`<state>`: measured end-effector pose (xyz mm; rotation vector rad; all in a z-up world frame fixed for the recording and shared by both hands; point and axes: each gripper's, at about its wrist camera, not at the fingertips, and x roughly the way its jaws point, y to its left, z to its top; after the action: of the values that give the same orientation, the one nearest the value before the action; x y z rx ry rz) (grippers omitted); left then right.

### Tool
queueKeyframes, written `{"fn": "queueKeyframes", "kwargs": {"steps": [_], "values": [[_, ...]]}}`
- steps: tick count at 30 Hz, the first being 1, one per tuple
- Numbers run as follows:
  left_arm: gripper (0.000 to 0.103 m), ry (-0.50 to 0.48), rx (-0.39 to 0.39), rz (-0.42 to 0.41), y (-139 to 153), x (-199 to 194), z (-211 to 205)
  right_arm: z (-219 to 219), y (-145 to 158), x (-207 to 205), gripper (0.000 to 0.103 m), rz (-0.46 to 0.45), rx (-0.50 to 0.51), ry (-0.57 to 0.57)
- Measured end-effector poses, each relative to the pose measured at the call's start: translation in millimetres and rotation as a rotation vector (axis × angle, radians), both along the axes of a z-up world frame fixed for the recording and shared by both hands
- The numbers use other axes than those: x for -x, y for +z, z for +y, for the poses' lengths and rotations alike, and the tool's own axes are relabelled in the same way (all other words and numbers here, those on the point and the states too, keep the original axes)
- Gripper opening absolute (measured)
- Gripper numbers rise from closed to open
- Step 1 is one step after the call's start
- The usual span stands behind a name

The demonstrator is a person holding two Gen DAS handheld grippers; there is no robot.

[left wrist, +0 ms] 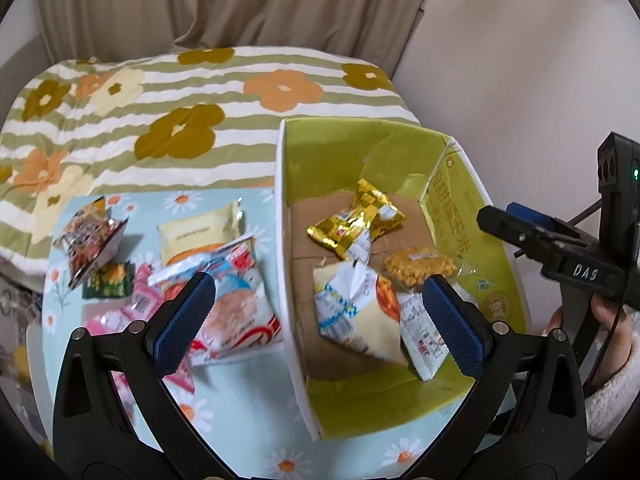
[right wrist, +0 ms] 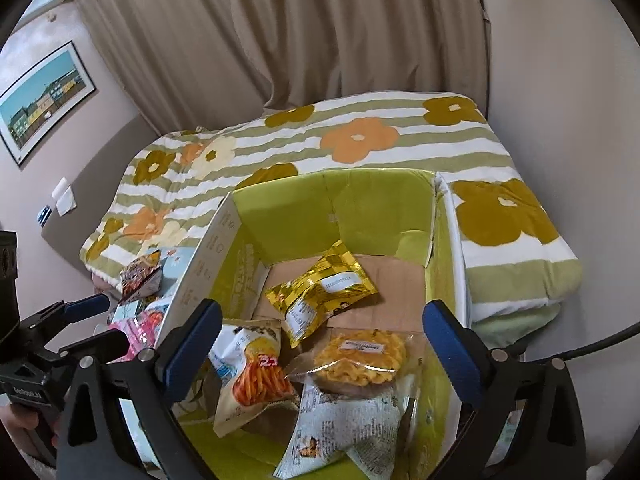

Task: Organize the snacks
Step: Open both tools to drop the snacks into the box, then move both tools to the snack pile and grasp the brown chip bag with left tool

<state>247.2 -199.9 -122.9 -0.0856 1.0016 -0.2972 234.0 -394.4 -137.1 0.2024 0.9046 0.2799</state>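
The snacks (left wrist: 224, 280) left on the counter (left wrist: 240, 392) lie heaped beside the box (left wrist: 286, 240), so my wide, empty left claw (left wrist: 316, 320) might, I think, grab two.

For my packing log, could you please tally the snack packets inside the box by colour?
Gold packet: 1
Clear packet: 1
Cream packet: 1
White printed packet: 1
Total in the box: 4
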Motion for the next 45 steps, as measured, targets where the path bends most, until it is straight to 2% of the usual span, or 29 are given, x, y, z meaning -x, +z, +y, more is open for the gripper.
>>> {"fn": "queueKeyframes", "kwargs": {"steps": [5,13,23,30,36,41,45], "values": [[0.103,0.059,-0.006,0.011,1,22,17,5,0,7,0.100,0.011,-0.081,0.024],[0.103,0.208,-0.026,-0.043,26,60,77,35,20,21,0.100,-0.069,-0.061,0.115],[0.103,0.299,0.009,-0.071,32,75,164,104,30,31,0.100,-0.099,-0.030,0.188],[0.103,0.240,0.016,-0.058,25,51,216,171,26,28,0.100,-0.092,-0.024,0.152],[0.103,0.163,0.009,-0.043,16,17,257,228,8,18,0.100,-0.009,-0.028,0.091],[0.102,0.070,-0.006,-0.022,2,-18,280,252,-9,8,0.100,0.047,-0.029,0.004],[0.102,-0.032,-0.018,0.025,-16,-54,287,264,-24,2,0.100,0.103,-0.042,-0.083]]}}
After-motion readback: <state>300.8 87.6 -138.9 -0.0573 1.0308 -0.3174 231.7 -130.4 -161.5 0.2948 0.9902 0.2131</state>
